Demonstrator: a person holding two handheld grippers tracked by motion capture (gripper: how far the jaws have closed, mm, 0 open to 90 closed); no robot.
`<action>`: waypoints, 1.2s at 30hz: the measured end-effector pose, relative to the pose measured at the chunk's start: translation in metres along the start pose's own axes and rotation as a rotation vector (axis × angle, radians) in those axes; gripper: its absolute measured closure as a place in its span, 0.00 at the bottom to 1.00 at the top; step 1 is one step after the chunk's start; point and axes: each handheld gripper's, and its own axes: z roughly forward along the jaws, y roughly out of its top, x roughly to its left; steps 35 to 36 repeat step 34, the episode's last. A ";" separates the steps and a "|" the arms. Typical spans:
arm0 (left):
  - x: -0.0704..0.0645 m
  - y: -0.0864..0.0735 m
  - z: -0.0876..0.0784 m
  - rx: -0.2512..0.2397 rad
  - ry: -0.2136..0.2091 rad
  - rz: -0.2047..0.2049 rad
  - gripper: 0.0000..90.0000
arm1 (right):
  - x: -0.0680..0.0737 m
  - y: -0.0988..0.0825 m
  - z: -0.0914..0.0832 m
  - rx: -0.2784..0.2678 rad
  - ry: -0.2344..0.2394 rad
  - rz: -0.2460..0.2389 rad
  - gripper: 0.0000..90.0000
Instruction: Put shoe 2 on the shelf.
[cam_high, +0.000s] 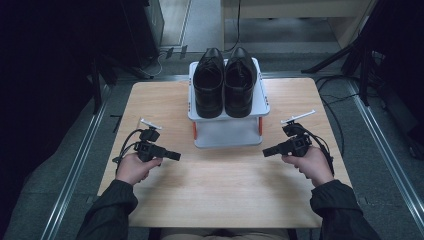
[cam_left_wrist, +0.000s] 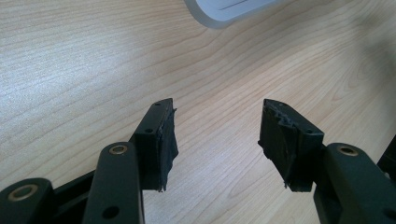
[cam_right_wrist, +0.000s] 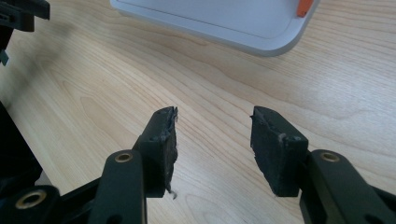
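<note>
A pair of black leather shoes (cam_high: 224, 82) stands side by side on the top shelf of a small white rack (cam_high: 263, 102) with orange posts, at the far middle of the wooden table (cam_high: 220, 192). The rack's lower shelf (cam_high: 225, 134) is bare. My left gripper (cam_high: 175, 156) rests low over the table, left of the rack's front, pointing right. My right gripper (cam_high: 267, 151) mirrors it on the other side, pointing left. In the left gripper view the gripper (cam_left_wrist: 218, 112) is open, with bare wood between the jaws. The right gripper (cam_right_wrist: 214, 116) is open too, with the rack's base (cam_right_wrist: 224, 25) ahead.
The table's front half between my hands is bare wood. A corner of the rack's base (cam_left_wrist: 224, 11) shows at the top of the left gripper view. Metal floor rails (cam_high: 75, 170) run along both sides of the table, and cables (cam_high: 335, 105) lie on the floor at the right.
</note>
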 end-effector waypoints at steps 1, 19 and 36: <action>0.000 0.000 0.000 0.000 0.000 0.000 0.50 | 0.000 0.000 0.000 0.000 0.000 0.000 0.57; -0.001 0.000 0.001 -0.016 -0.002 -0.002 0.48 | -0.003 -0.003 0.008 -0.015 0.035 0.004 0.57; -0.003 0.001 0.004 -0.016 0.008 0.028 0.47 | -0.004 -0.005 0.013 -0.012 0.046 -0.001 0.56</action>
